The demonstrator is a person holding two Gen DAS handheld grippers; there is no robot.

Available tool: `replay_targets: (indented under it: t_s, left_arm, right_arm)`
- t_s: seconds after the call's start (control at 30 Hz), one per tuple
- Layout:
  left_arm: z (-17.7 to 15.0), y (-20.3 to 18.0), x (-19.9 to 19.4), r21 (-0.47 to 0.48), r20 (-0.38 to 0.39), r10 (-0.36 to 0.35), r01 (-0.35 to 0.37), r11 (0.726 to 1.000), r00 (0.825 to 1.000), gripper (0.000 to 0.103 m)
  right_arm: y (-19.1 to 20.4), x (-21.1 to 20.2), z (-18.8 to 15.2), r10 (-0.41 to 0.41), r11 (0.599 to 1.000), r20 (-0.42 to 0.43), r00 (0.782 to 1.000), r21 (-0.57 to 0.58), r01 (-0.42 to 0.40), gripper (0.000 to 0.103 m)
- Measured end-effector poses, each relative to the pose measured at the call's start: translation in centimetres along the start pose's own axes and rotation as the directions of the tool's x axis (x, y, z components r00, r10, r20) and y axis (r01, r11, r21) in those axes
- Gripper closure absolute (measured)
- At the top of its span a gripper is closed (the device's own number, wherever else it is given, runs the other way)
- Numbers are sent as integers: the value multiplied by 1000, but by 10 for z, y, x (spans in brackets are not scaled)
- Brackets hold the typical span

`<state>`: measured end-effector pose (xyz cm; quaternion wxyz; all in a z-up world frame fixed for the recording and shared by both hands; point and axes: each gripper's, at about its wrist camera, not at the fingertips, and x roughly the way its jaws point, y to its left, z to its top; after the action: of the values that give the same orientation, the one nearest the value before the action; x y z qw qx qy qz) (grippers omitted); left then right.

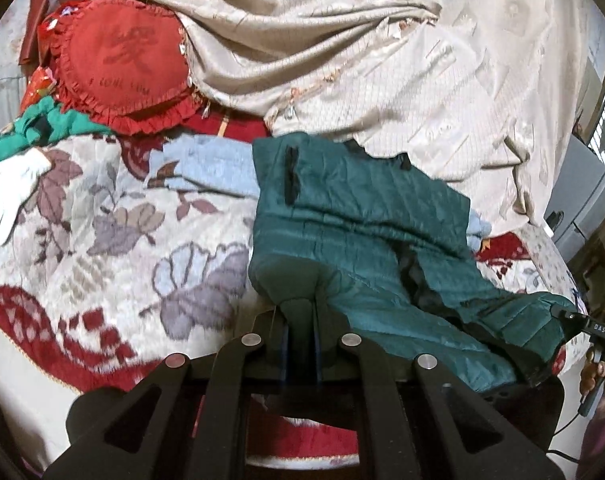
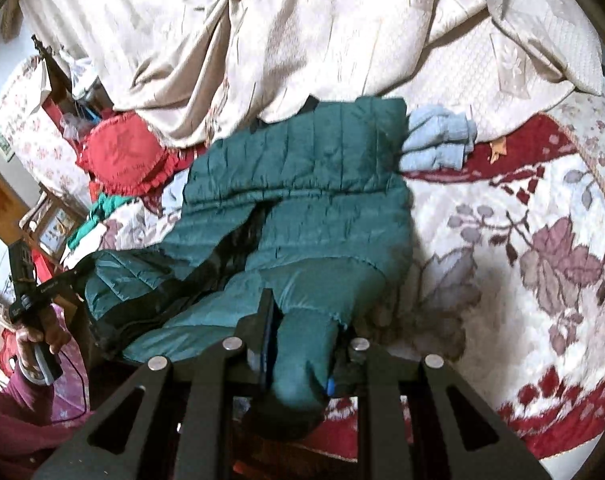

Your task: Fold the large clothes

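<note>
A dark green quilted jacket (image 1: 354, 216) lies on the floral bedspread (image 1: 102, 240), partly folded, with its black lining showing along the middle. My left gripper (image 1: 300, 308) is shut on the jacket's near left corner. My right gripper (image 2: 302, 332) is shut on a thick bunch of the jacket (image 2: 302, 184) at its near right end. Each gripper shows in the other view: the right gripper at the right edge of the left wrist view (image 1: 598, 336), the left gripper at the left edge of the right wrist view (image 2: 34, 296).
A light blue garment (image 1: 210, 164) lies under the jacket's far end. A red heart-shaped cushion (image 1: 122, 64) and a green cloth (image 1: 34, 128) lie at the far left. A large beige quilt (image 1: 382, 52) is heaped behind. A white glove (image 1: 10, 196) lies left.
</note>
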<state>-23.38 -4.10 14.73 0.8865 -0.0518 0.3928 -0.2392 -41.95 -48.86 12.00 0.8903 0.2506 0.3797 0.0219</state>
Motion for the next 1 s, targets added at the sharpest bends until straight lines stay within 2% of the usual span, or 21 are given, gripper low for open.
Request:
replay_targets:
  t_s: [0.53,1.0]
  left_arm:
    - [45,-3,13,-6,51,4,-4,1000,999,103]
    - [81,-20,35,45,91,49,-53,998,995,103]
  right_arm:
    - [-3,3,57,-16,1000,96,995,21,14,84]
    - [-17,25,95,-55,998,103,993,41,51,84]
